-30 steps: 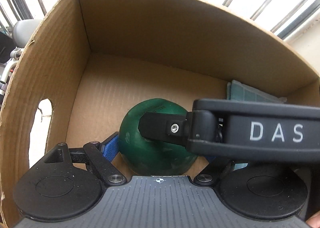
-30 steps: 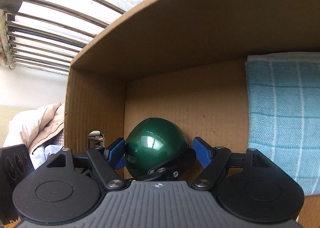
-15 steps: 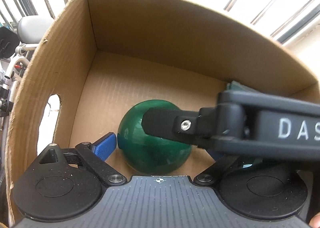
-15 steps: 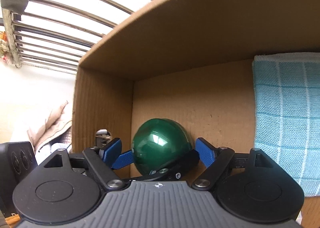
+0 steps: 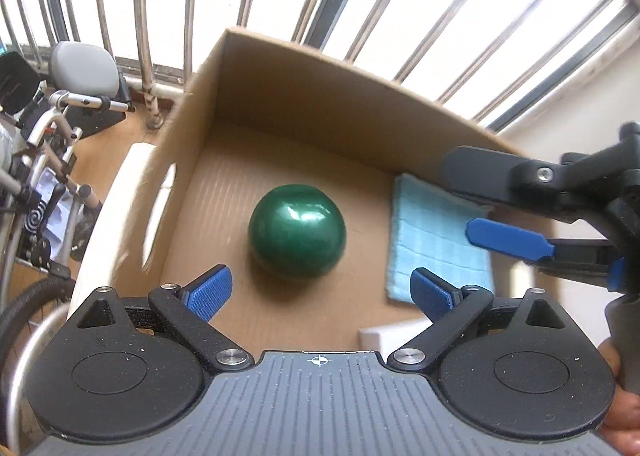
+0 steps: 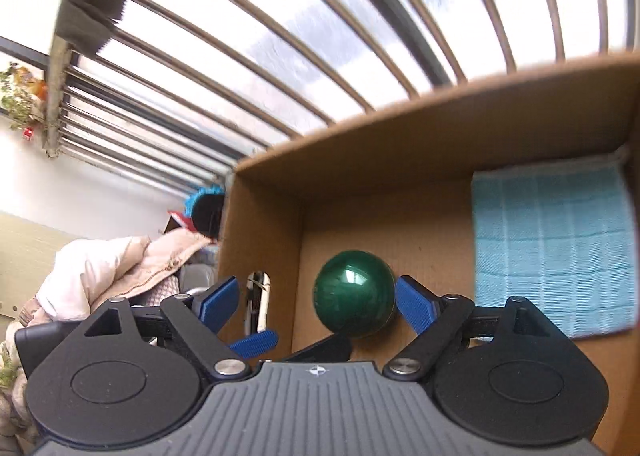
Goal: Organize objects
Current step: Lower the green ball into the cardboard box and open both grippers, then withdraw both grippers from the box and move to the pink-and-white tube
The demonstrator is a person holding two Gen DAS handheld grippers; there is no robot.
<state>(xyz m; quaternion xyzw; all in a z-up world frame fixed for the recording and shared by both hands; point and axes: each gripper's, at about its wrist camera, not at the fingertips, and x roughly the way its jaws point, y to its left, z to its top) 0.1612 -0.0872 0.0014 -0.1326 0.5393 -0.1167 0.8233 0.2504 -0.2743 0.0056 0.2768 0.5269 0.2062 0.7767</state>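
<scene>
Both grippers are pulling back, the left gripper [image 5: 320, 288] and right gripper [image 6: 316, 302] spread wide, gripping nothing. One round green ball [image 5: 297, 231], axis indeterminate, is sitting ahead of the left fingertips in the cardboard box [image 5: 320, 96], one blue cloth [image 5: 434, 236] lying rightward.

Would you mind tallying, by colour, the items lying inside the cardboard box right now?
Green: 1, the ball
Light blue: 1, the folded cloth
Total: 2 in the cardboard box
</scene>
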